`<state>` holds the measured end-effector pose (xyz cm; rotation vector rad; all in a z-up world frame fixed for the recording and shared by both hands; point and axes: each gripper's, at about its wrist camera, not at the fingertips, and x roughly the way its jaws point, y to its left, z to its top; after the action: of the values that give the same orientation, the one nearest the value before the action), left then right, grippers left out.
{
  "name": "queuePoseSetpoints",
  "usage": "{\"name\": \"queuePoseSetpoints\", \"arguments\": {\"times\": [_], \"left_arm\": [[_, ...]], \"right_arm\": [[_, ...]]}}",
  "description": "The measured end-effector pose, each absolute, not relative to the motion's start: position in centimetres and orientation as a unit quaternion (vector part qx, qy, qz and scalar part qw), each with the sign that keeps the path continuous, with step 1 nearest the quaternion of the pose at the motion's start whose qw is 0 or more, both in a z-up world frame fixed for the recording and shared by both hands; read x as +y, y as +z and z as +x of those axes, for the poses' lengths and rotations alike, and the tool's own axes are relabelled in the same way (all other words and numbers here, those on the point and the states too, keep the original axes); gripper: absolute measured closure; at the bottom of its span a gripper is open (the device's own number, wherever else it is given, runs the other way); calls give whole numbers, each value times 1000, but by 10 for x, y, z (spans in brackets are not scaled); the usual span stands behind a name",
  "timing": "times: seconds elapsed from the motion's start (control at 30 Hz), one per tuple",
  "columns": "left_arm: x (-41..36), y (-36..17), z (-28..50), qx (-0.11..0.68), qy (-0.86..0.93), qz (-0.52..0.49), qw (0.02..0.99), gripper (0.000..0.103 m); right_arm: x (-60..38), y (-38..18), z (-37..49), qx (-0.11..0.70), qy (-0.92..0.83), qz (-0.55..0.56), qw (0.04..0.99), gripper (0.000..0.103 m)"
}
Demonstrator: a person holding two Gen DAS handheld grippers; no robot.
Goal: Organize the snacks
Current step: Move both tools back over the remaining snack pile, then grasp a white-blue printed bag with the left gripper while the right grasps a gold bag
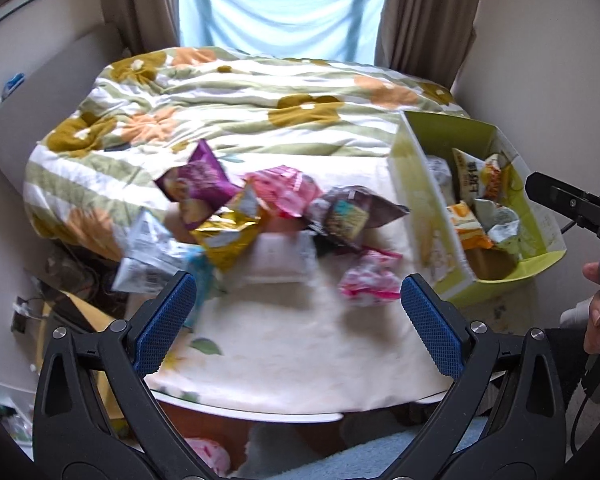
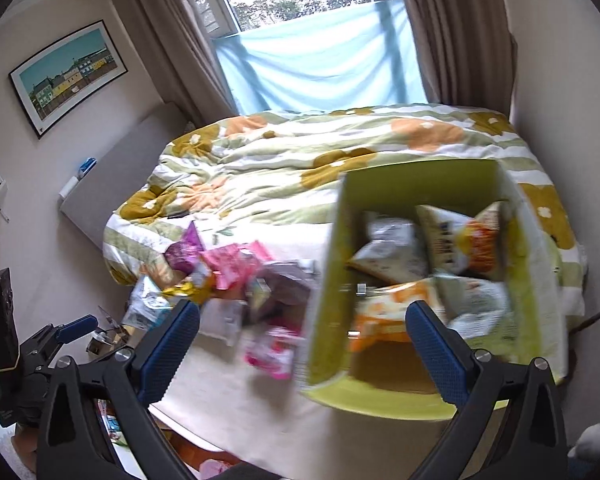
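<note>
Snacks (image 1: 235, 216) lie heaped on a cream cloth (image 1: 291, 352) at the bed's near end, ahead of and beyond the left gripper (image 1: 295, 320); its blue-padded jaws stand wide apart, holding nothing, with a pink packet (image 1: 368, 282) just past the right pad. To the right, a yellow-green box (image 2: 416, 184) already holds several packets (image 2: 392, 256); the right gripper (image 2: 302, 342) hangs before its near wall, jaws likewise spread and empty, one pad in front of the loose pile, the other in front of the box's contents; motion blur softens the packets' details.
</note>
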<state>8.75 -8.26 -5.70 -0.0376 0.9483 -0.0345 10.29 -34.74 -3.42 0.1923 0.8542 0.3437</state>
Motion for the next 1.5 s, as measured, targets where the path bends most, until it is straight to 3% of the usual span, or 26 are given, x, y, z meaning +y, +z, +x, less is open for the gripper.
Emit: {"name": "queuePoseSetpoints", "arguments": {"times": [0.6, 1.5], "left_arm": [[83, -114, 128, 501, -64, -13, 863, 2], [65, -226, 202, 551, -23, 77, 831, 2]], "right_arm": [[-184, -81, 121, 458, 151, 123, 867, 0], [-125, -183, 208, 552, 177, 150, 801, 0]]}}
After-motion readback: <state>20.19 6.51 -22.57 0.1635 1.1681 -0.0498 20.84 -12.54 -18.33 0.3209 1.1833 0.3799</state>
